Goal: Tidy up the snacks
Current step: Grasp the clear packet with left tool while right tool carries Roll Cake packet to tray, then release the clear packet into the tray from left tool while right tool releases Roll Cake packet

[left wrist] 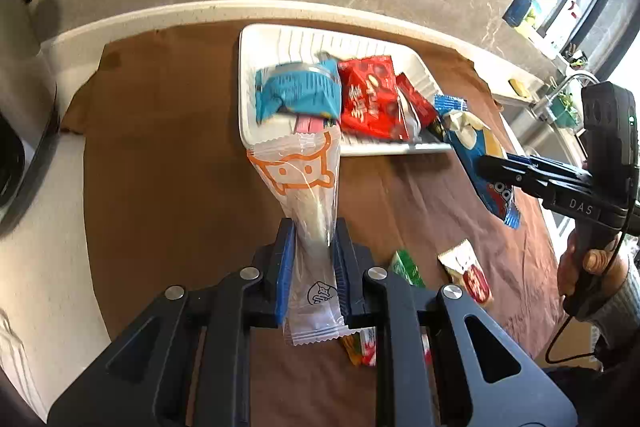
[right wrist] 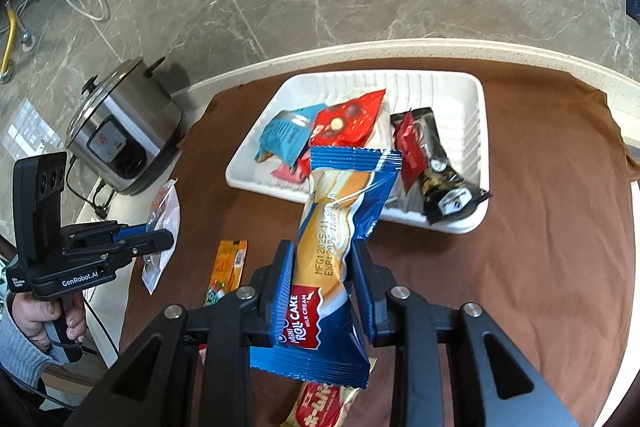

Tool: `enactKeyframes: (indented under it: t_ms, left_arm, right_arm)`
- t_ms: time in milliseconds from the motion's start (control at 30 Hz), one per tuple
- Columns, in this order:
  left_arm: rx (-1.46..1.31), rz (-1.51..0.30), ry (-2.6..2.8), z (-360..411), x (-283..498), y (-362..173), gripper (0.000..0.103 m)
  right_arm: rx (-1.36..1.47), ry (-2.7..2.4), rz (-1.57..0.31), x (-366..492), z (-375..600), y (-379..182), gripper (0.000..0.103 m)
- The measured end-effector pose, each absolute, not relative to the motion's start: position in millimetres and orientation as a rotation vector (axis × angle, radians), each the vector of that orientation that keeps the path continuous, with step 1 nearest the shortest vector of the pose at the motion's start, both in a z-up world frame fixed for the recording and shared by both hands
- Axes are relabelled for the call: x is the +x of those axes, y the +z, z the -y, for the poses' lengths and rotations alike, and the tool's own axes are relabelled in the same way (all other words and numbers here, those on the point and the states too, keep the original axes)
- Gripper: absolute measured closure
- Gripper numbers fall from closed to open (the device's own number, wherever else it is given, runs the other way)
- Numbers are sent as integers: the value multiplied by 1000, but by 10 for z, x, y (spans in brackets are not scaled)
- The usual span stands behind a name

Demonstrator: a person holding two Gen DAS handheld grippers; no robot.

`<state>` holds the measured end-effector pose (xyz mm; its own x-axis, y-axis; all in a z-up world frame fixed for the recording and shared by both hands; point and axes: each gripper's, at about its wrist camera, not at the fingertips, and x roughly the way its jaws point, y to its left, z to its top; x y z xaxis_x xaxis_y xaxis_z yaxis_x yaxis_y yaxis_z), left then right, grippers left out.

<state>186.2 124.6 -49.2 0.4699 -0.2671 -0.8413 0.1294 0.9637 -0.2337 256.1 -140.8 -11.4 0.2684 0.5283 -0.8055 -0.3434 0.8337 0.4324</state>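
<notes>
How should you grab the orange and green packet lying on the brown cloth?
Both grippers are full right now. The orange and green packet lies flat on the brown cloth, long and narrow, with bare cloth along both long edges. Probably best: come straight down from above and close the fingers across its narrow width near the middle, so it lifts level instead of drooping from one end.

White tray [right wrist: 478, 131] right half bare, snack packets [right wrist: 320, 131] crowding left, brown cloth [right wrist: 540, 227] open.

Black tongs [left wrist: 314, 247] with blue pads, silver screws, white "GenRobot.AI" lettering; grey knitted sleeve [right wrist: 18, 351].
</notes>
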Motion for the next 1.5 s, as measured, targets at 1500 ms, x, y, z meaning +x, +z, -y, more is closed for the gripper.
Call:
enactKeyframes:
  t_ms: [1500]
  left_arm:
    - [-77,-1054,-267,-1091,3613,-710,86]
  right_arm:
    - [236,459,-1166,3668,1587,-619,71]
